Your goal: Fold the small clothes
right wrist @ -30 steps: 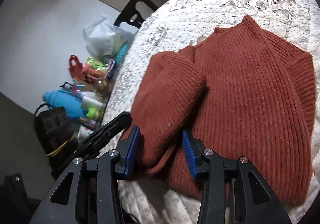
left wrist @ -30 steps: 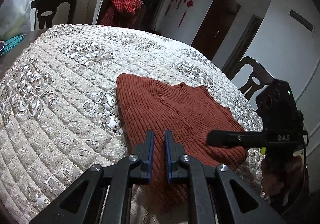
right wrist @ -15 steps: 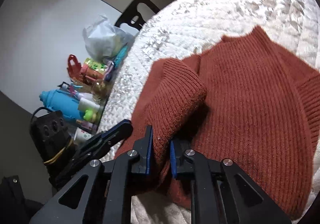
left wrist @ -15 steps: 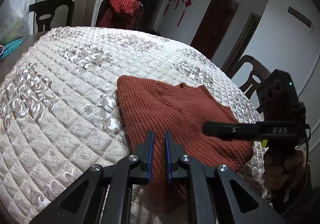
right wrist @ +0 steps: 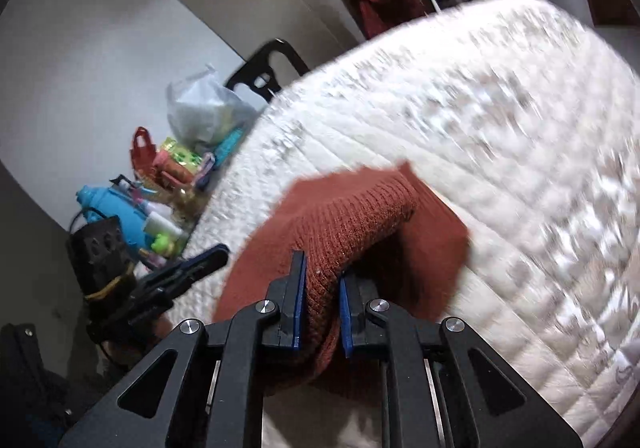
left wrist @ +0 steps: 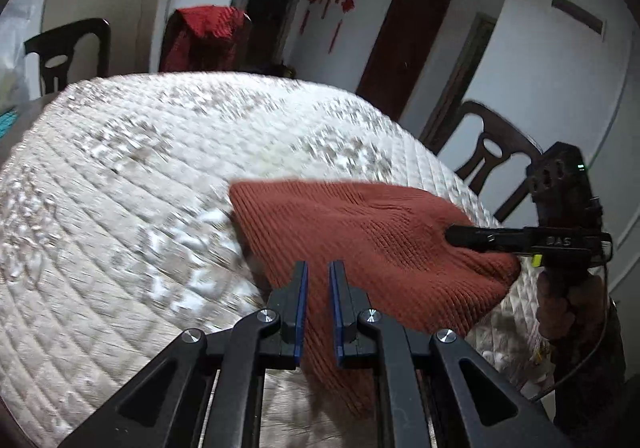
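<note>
A rust-red ribbed sweater (left wrist: pixel 360 232) lies on the quilted white table cover (left wrist: pixel 120 188), its near edge raised off the cover. My left gripper (left wrist: pixel 318 280) is shut on the sweater's near left edge, and cloth hangs below the pads. In the left wrist view my right gripper (left wrist: pixel 460 236) comes in from the right, buried in the knit. My right gripper (right wrist: pixel 320 276) is shut on a thick fold of the sweater (right wrist: pixel 352 216), which arches up over the rest. My left gripper (right wrist: pixel 216 254) shows at the left of that view.
Dark wooden chairs (left wrist: pixel 492 156) ring the table, one draped with red cloth (left wrist: pixel 204 36). On the table's left side are a plastic bag (right wrist: pixel 200 108), a blue bottle (right wrist: pixel 116 212) and small bright toys. A hand (left wrist: pixel 560 308) grips the right tool.
My right gripper closed on the sweater's folded edge. Both grippers then lifted the near edge and carried it away across the table, so the sweater now bunches and doubles over.
</note>
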Available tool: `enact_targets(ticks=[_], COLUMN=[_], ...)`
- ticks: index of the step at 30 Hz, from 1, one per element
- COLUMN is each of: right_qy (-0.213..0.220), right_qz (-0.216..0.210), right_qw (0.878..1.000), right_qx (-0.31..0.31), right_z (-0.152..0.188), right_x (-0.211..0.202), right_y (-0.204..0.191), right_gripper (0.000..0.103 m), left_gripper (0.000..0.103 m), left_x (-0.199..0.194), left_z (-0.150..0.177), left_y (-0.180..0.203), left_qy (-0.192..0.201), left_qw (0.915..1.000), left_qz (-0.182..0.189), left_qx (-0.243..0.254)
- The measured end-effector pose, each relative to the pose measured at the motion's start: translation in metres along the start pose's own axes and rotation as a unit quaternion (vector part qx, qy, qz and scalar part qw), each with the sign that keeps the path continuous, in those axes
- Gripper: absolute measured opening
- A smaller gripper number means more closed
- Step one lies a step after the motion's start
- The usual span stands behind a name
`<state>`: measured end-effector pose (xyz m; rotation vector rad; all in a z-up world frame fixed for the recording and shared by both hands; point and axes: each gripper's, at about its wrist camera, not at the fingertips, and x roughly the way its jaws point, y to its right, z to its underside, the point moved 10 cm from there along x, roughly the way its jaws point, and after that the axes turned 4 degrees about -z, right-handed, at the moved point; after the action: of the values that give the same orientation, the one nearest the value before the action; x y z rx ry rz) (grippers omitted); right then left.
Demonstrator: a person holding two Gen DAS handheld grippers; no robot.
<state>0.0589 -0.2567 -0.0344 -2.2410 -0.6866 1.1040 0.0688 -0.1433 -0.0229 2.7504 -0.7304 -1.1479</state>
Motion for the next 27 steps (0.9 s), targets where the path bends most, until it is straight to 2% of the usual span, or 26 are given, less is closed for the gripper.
enact_targets(ticks=[2,4,6,10,13,16,19,20,21,24,27], right_qy=[-0.017,-0.006,0.002,0.027,0.046,0.029,-0.006,-0.013,-0.007,0.011,0.018], right_qz=[0.008,-0.010,-0.003,0.038,0.027,0.032,0.062,0.085,0.090,0.086,0.103], right_qw=[1.000,0.999,1.000,0.999,0.998,0.996,0.992,0.990,0.989,0.990,0.987], right_qx=[0.020,0.033,0.030,0.001,-0.038,-0.084,-0.107,-0.109,-0.115,-0.111,-0.119], right_z=[0.012,0.016,0.014,0.005,0.003,0.019,0.042,0.048,0.050,0.049,0.043], right_x=[0.008,0.005,-0.001,-0.020,-0.032,-0.026,-0.012,-0.008,-0.009,-0.014,-0.016], right_y=[0.016,0.018,0.017,0.008,-0.017,-0.035,-0.025,-0.013,-0.008,-0.004,-0.008], right_gripper=[0.015,0.015,0.016,0.016,0.016,0.016,0.016,0.009,0.005,0.005,0.005], left_gripper=[0.015,0.017,0.017,0.018,0.018,0.018,0.020,0.020,0.020,0.020,0.020], left_x=[0.008,0.007,0.005,-0.001,-0.005,-0.004,0.001,0.003,0.005,0.005,0.005], left_z=[0.007,0.010,0.011,0.003,0.000,0.005,0.018,0.022,0.027,0.028,0.022], left_y=[0.005,0.008,0.008,0.009,0.017,0.027,0.032,0.032,0.032,0.035,0.034], left_qy=[-0.011,-0.009,-0.011,-0.004,0.003,0.000,-0.012,-0.014,-0.015,-0.002,-0.011], left_qw=[0.9999,0.9997,0.9996,0.9994,0.9994,0.9988,0.9979,0.9978,0.9975,0.9964,0.9970], left_qz=[-0.001,-0.009,-0.010,-0.015,-0.006,0.004,0.008,0.007,0.007,-0.001,-0.001], left_qx=[0.009,0.022,0.024,0.029,0.035,0.049,0.063,0.065,0.069,0.084,0.076])
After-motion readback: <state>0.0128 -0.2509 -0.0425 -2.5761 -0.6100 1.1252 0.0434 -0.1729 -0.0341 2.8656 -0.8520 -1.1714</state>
